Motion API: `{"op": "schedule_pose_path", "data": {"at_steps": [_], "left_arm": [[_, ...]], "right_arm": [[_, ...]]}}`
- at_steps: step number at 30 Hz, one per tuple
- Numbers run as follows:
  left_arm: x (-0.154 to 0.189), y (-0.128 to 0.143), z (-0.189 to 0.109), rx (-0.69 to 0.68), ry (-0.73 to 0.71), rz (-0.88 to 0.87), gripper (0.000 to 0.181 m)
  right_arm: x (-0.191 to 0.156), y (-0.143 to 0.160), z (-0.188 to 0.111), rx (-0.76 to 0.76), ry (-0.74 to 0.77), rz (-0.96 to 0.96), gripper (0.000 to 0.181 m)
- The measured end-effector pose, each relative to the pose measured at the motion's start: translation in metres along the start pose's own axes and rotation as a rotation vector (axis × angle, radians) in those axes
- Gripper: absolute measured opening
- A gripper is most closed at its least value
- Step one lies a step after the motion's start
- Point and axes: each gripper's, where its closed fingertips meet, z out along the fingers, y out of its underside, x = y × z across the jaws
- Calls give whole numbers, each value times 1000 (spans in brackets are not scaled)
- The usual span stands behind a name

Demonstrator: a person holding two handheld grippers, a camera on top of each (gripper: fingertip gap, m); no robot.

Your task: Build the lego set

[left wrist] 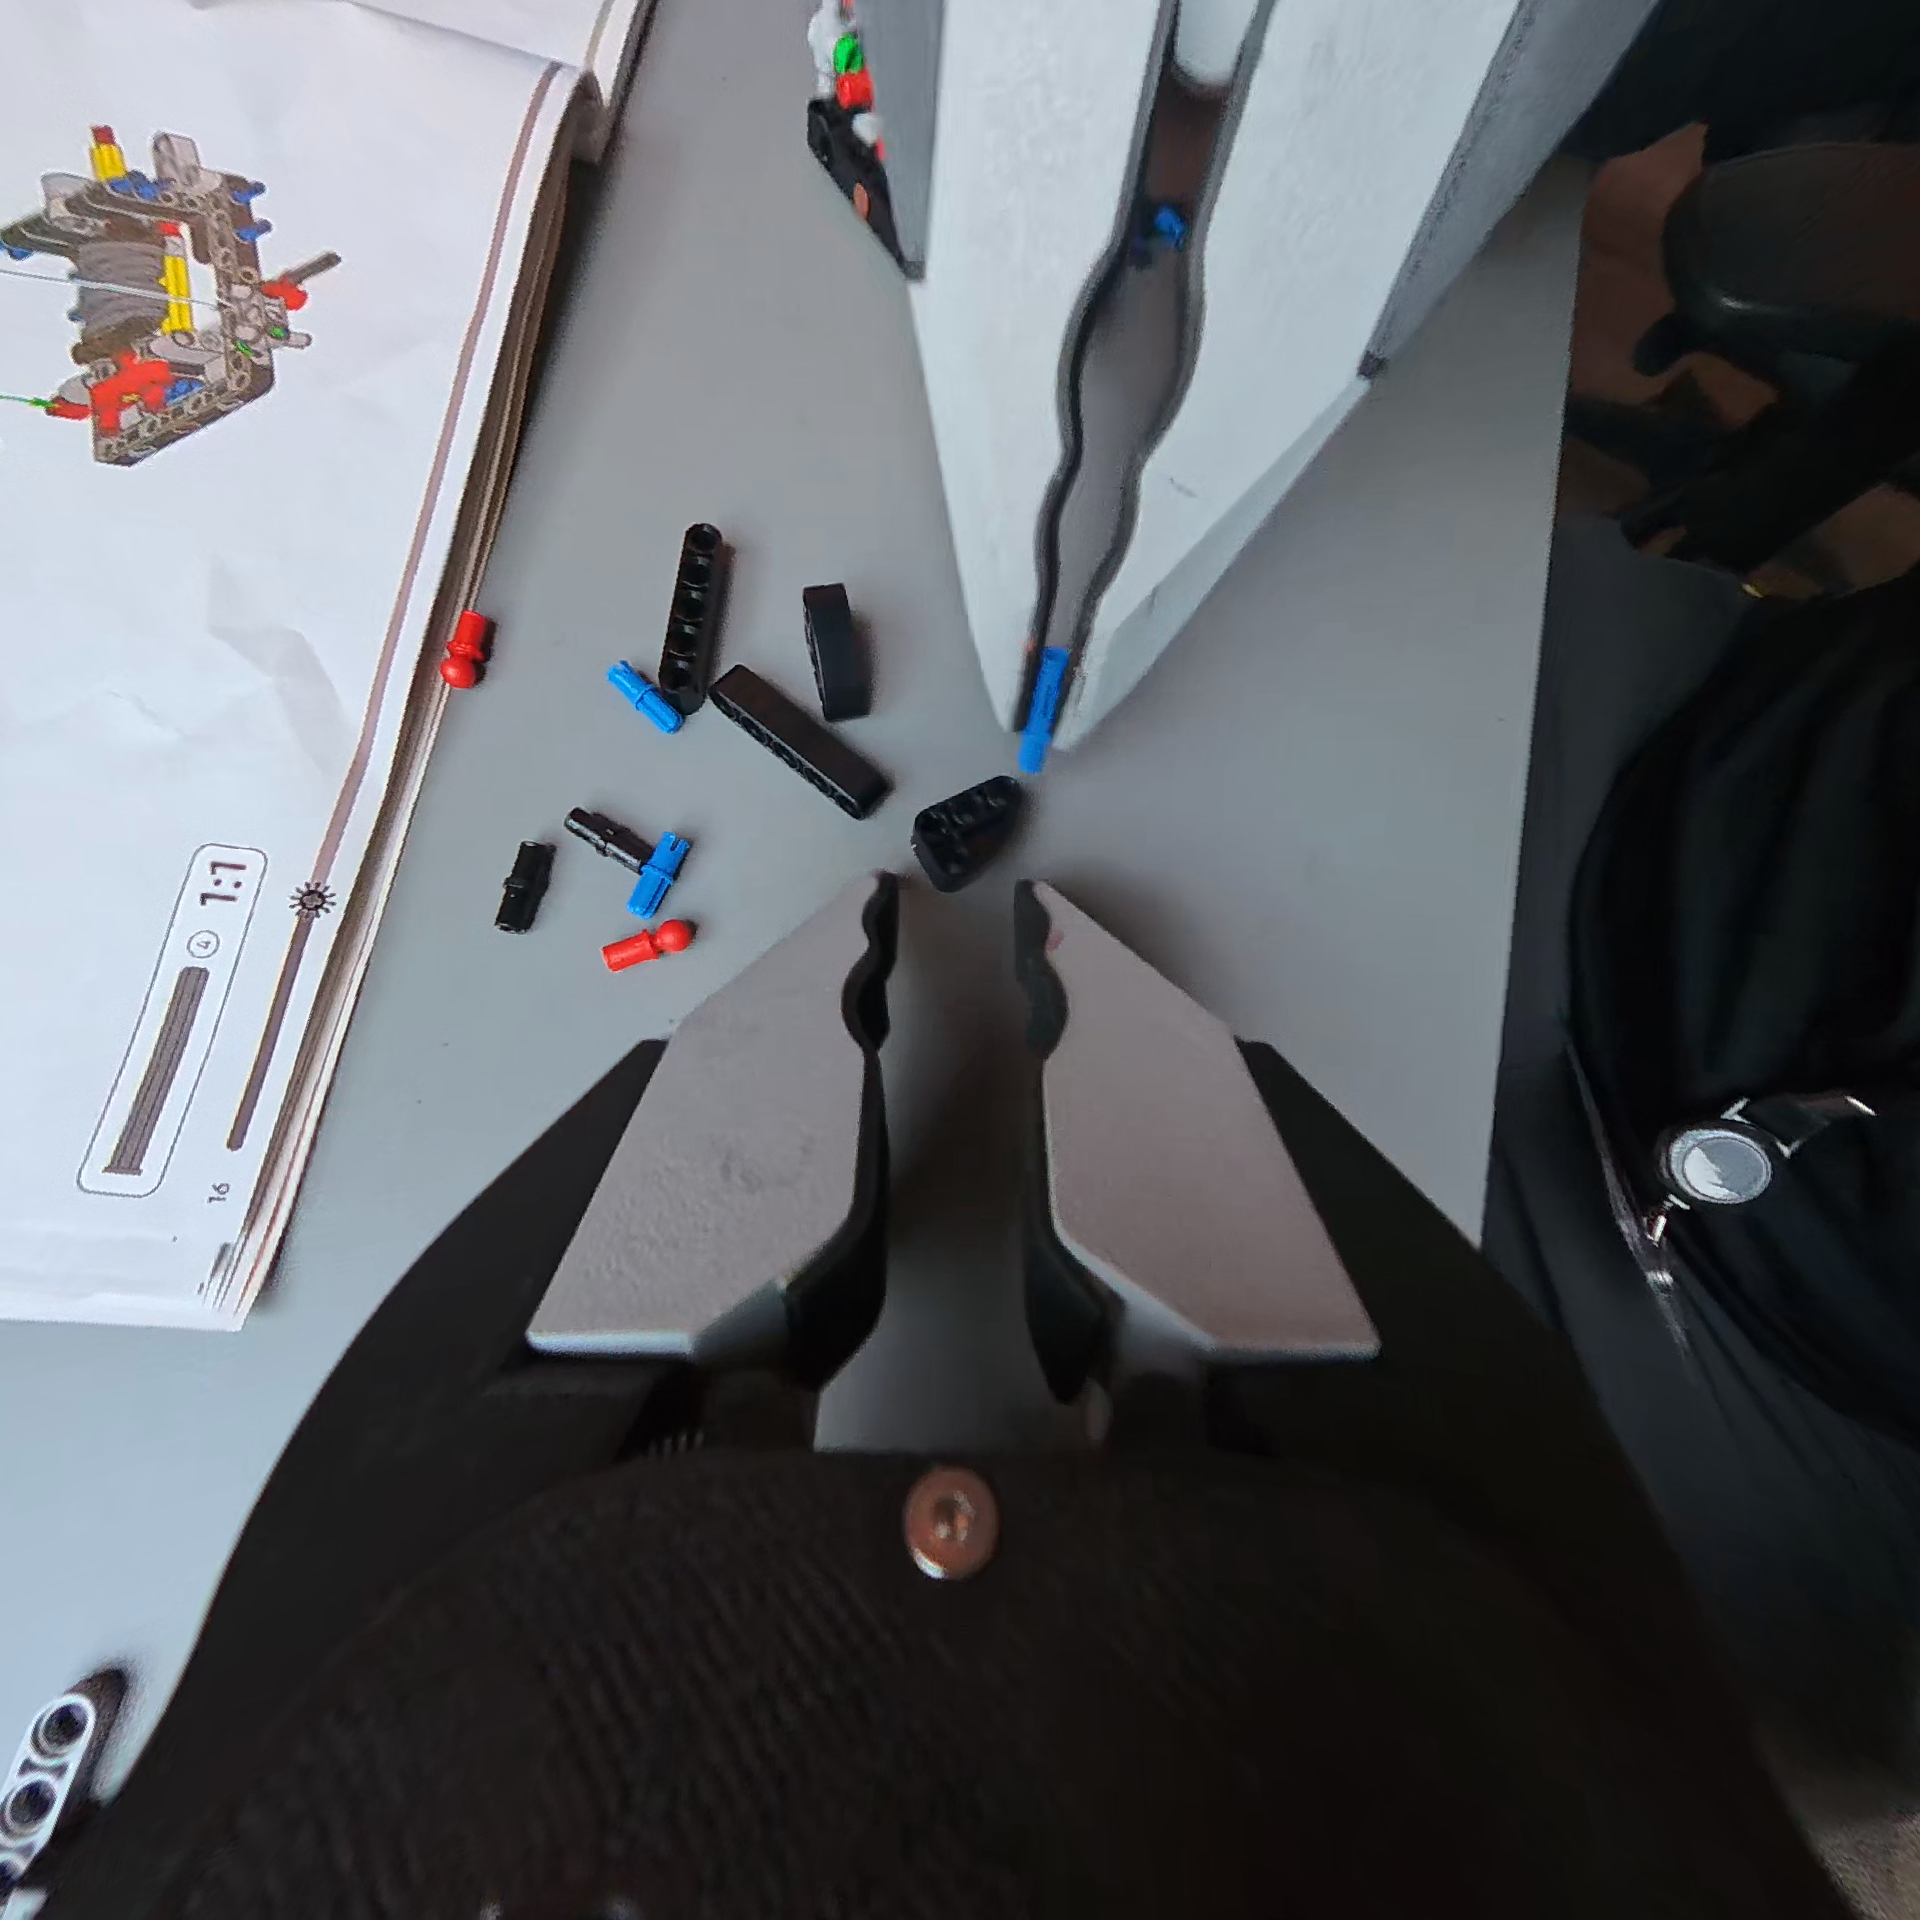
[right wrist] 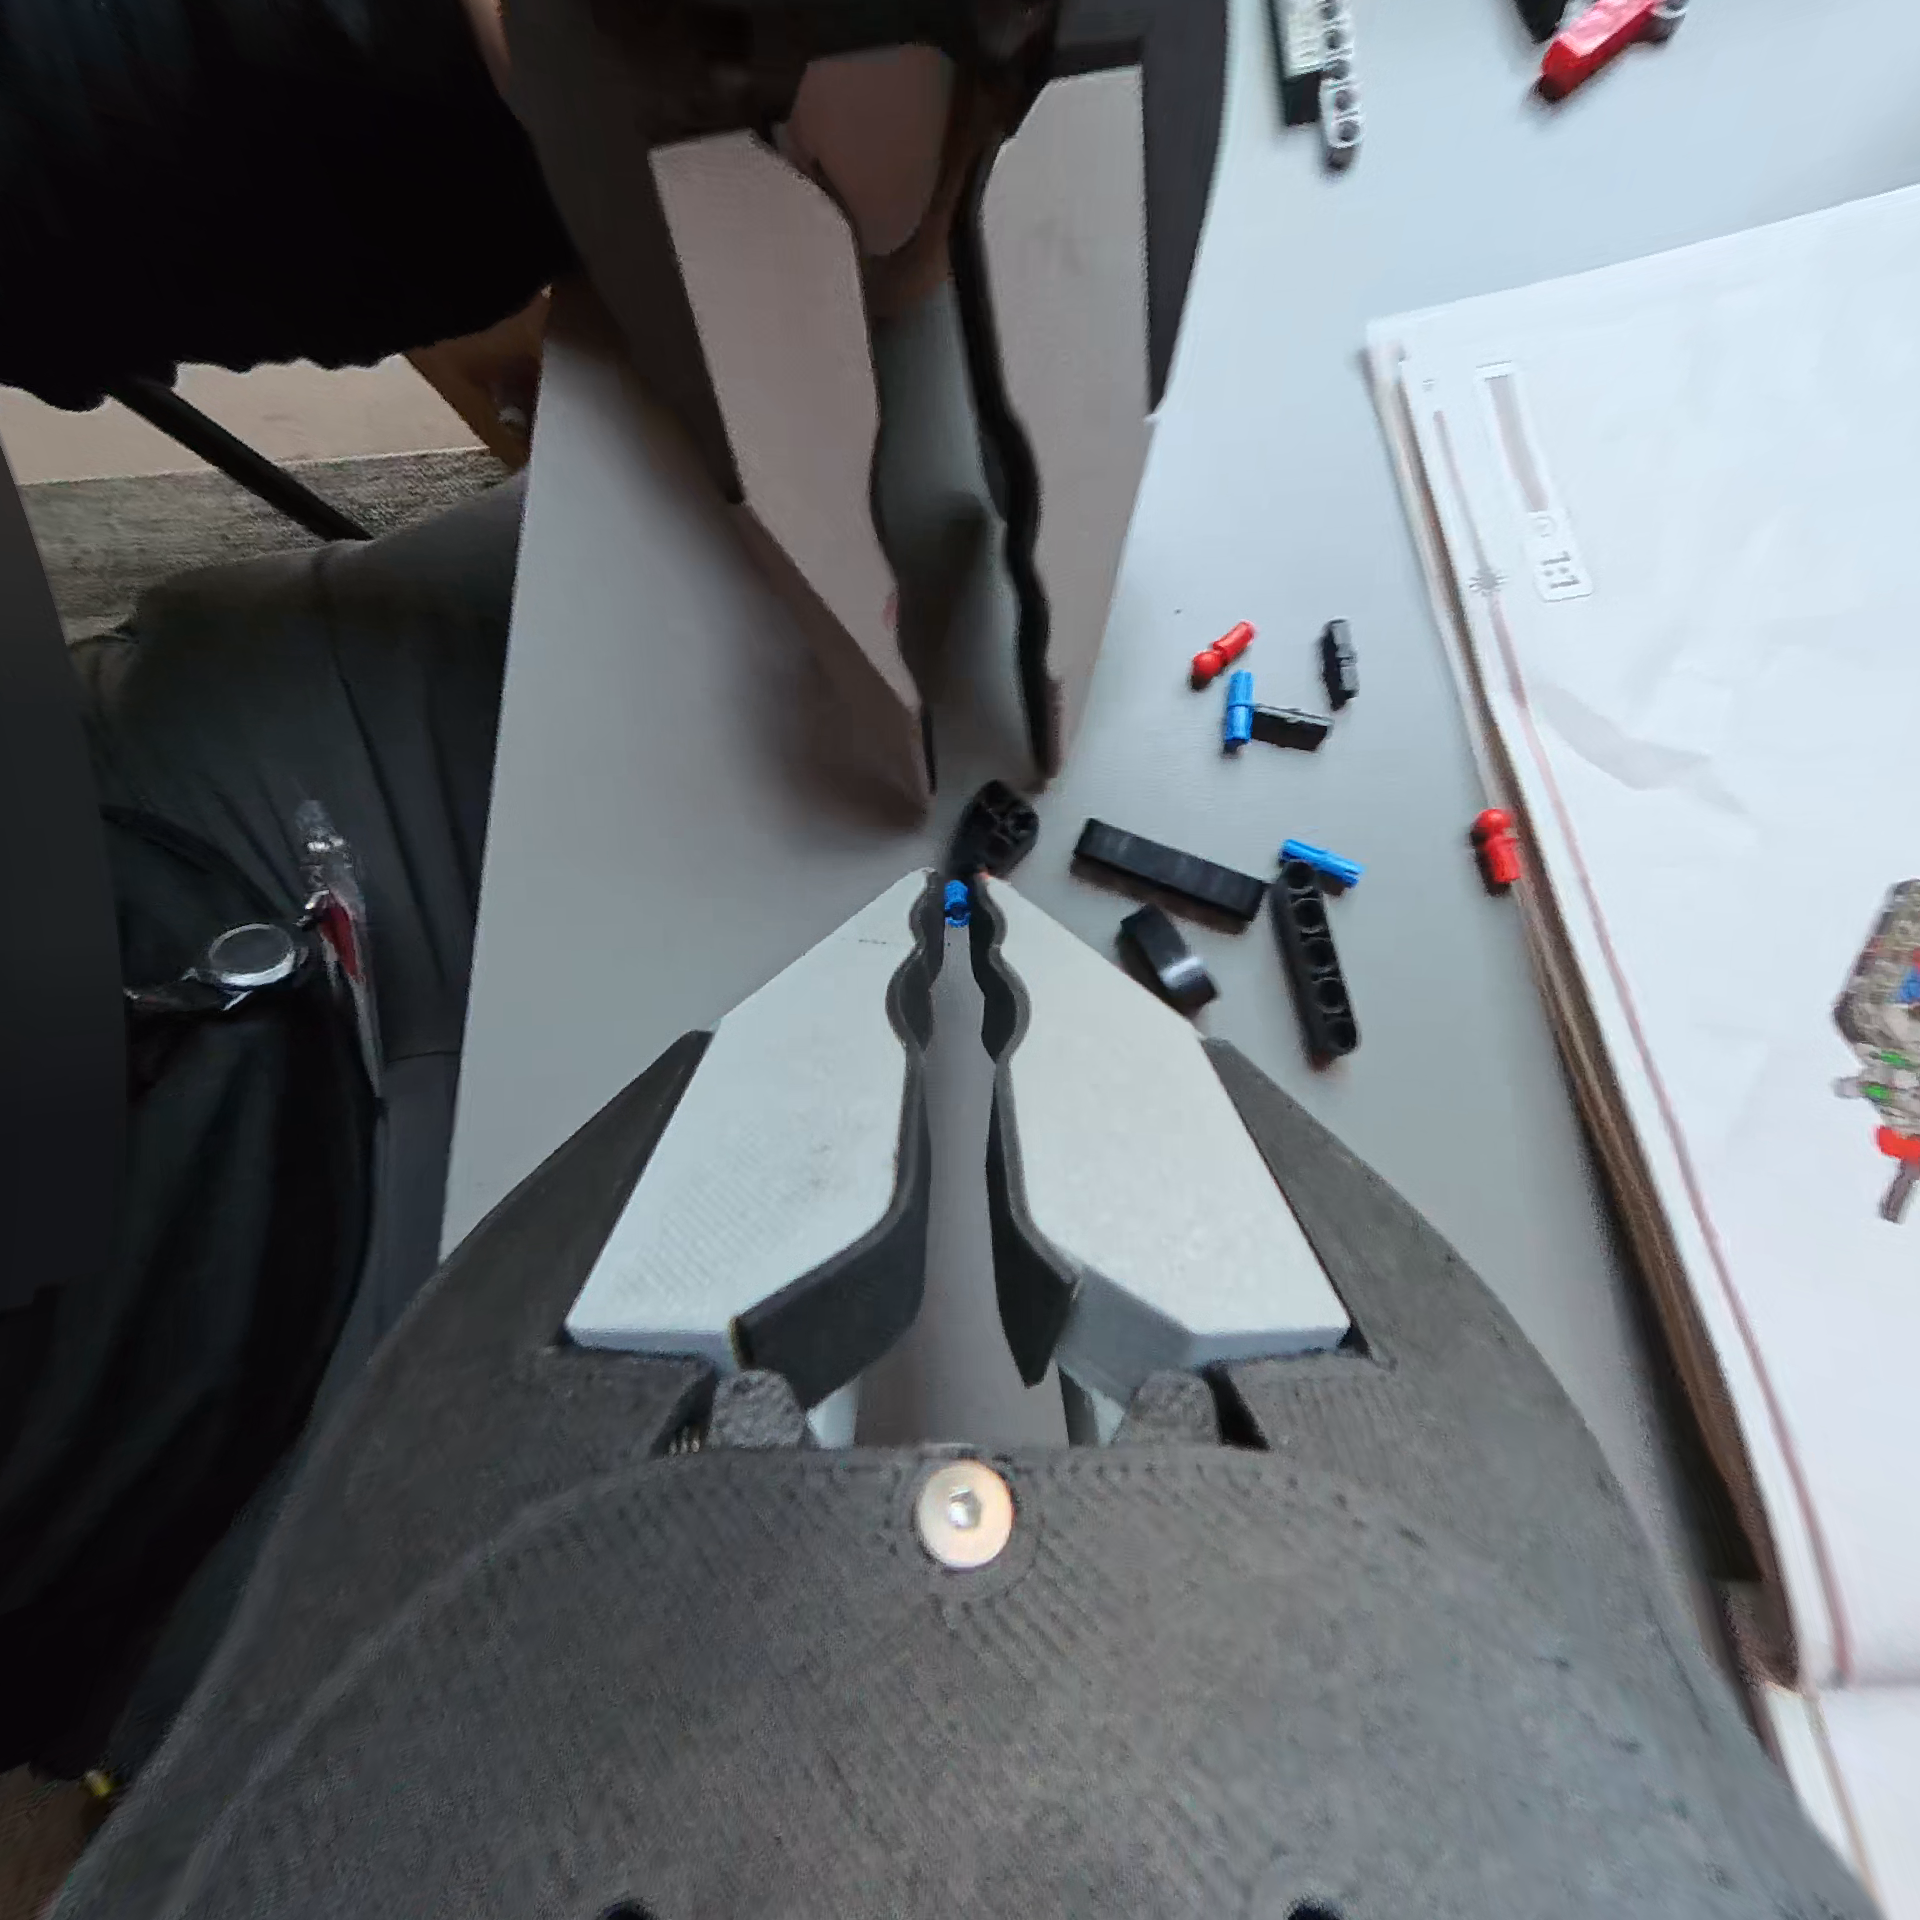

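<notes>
Right gripper (right wrist: 961, 899) clenched on blue pin (right wrist: 955, 902) over black triangular piece (right wrist: 1000, 826) near table (right wrist: 665, 644) edge; left gripper (left wrist: 951, 883) released. Risk: misaligned pin shoves piece away.

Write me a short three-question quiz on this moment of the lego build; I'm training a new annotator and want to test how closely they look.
1. True or false: the right gripper is shut on a blue pin.
2. Which piece lies on the table between the two grippers' tips? A) a red pin B) the small black angled piece C) a yellow axle
3. Fill in: the left gripper is ____, with nothing between its fingers.

Key: 1 true; 2 B; 3 open
</notes>
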Motion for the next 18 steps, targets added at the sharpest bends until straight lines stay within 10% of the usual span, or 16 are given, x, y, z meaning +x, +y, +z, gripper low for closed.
{"op": "schedule_pose_path", "data": {"at_steps": [18], "left_arm": [[-5,-4,-4,65,-106,-181,40]], "right_arm": [[24,-9,1,3,32,30,2]]}}
